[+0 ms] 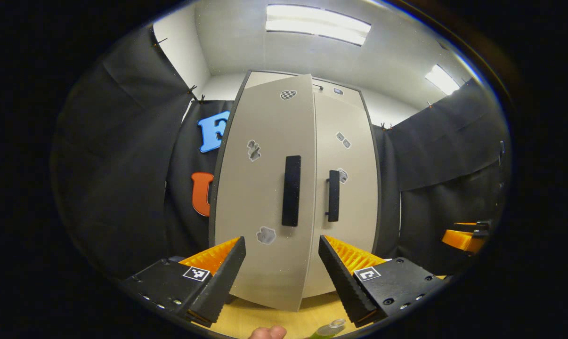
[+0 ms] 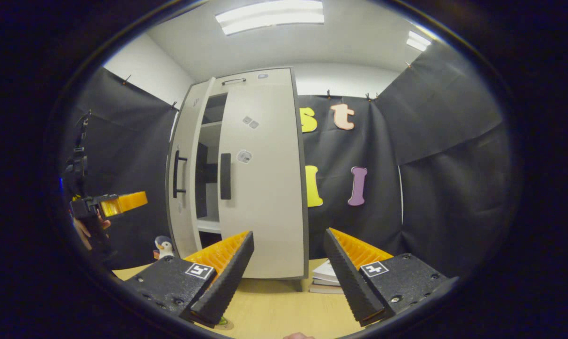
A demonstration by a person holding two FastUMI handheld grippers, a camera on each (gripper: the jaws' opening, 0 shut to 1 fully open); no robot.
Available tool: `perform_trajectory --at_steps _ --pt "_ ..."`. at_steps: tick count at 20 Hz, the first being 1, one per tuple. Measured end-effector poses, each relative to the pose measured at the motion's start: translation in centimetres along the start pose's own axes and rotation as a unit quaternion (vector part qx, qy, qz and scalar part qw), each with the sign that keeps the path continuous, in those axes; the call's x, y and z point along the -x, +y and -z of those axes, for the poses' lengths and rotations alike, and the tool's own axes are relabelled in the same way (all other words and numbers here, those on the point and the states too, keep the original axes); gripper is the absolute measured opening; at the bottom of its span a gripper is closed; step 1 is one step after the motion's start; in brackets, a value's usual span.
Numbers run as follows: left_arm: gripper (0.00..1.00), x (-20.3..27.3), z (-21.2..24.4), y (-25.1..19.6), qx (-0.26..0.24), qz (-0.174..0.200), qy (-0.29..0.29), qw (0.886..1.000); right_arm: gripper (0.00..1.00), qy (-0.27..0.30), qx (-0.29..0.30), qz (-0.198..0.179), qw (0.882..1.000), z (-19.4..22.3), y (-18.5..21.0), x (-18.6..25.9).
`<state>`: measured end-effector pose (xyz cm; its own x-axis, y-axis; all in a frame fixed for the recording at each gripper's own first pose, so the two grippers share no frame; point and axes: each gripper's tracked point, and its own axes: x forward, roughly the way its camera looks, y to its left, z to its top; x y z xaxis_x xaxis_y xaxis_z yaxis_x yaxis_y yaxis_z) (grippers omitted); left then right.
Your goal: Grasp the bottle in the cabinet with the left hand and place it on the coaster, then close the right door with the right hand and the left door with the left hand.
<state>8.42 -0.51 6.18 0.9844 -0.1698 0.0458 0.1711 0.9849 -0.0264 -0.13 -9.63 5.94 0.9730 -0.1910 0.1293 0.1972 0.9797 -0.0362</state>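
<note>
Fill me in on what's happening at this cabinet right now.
A person holds a gripper in each hand in front of a tall grey cabinet. The right door looks closed, while the left door is ajar. The left gripper faces it, open and empty. The right gripper is open and empty too. A bottle top shows below the left gripper.

Both views near, facing the cabinet.
</note>
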Motion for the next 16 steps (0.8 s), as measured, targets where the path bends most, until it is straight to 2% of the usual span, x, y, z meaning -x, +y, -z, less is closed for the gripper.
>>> perform_trajectory --at_steps 1,3,4,6,7,8,9,12,13,14,15,16 --pt "0.99 0.7 0.8 -0.7 0.011 0.000 0.000 1.000 0.94 0.001 0.006 -0.005 1.000 -0.1 0.2 0.0" --pt "0.95 1.8 2.4 -0.8 0.026 -0.013 0.006 1.000 0.98 0.001 0.012 -0.015 1.000 -0.4 0.6 -0.2" --pt "1.00 2.4 3.3 -0.8 0.028 -0.020 0.008 0.999 0.98 0.000 0.012 -0.018 1.000 -0.5 0.6 -0.1" --pt "1.00 3.4 4.3 -1.3 0.025 -0.024 0.008 0.999 0.98 0.005 0.011 -0.021 1.000 0.1 0.7 0.3" --pt "0.95 3.8 4.8 -1.4 0.020 -0.028 0.008 0.999 0.98 0.012 0.011 -0.021 1.000 0.5 0.7 0.4" --pt "0.95 4.3 5.4 -1.7 0.017 -0.033 0.011 0.999 0.98 0.019 0.011 -0.022 1.000 1.0 0.7 0.6" --pt "1.00 4.7 6.0 -2.1 0.015 -0.034 0.017 0.999 0.98 0.024 0.008 -0.022 0.999 1.2 0.5 0.8" --pt "1.00 5.8 7.9 -2.9 0.012 -0.037 0.033 0.999 0.99 0.035 -0.009 -0.026 0.999 2.3 0.6 1.2" --pt "0.95 6.0 8.5 -3.0 0.009 -0.038 0.041 0.998 0.99 0.036 -0.014 -0.027 0.999 2.6 0.6 1.4" --pt "0.95 6.2 8.9 -3.2 0.007 -0.038 0.047 0.998 0.99 0.037 -0.018 -0.026 0.999 2.9 0.6 1.4" --pt "0.99 6.3 9.1 -3.4 0.006 -0.037 0.049 0.998 0.98 0.039 -0.022 -0.026 0.999 3.2 0.7 1.4" --pt "0.95 6.1 9.5 -3.8 0.005 -0.035 0.049 0.998 0.98 0.044 -0.023 -0.029 0.998 3.6 0.9 1.3"
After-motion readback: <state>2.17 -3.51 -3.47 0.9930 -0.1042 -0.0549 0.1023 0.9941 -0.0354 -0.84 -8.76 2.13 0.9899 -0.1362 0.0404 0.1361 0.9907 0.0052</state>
